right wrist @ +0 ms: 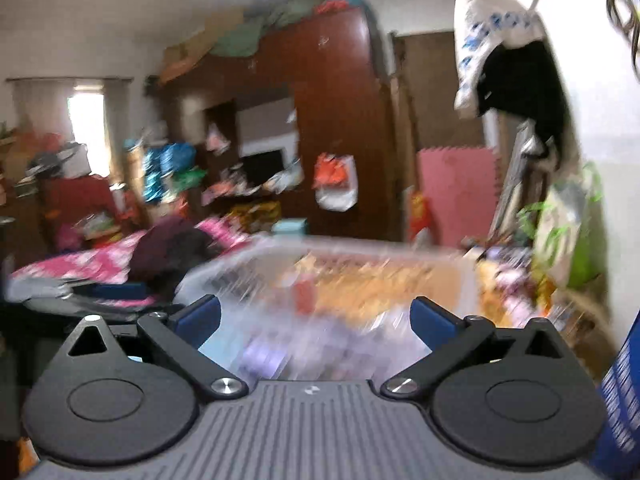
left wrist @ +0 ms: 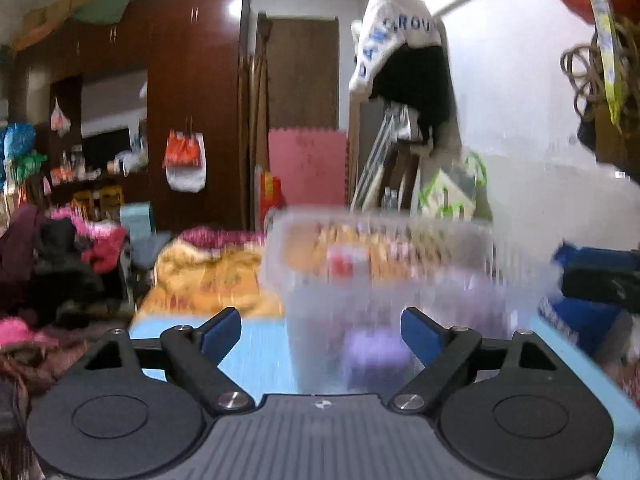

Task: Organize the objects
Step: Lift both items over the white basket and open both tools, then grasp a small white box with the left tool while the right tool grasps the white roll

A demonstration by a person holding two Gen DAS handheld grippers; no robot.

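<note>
Right now you are holding both grippers, left (left wrist: pixel 321 330) and right (right wrist: pixel 316 320), spread wide and empty, facing the clear bin (left wrist: pixel 384 264), which is looking light, thin and bendy, so be gripping its stiff rim.

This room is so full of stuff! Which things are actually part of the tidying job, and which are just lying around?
Part of the job:
clear plastic bin
left gripper, open
right gripper, open

Just lying about:
wooden wardrobe
pink foam mat
hanging white bag
yellow blanket
</note>
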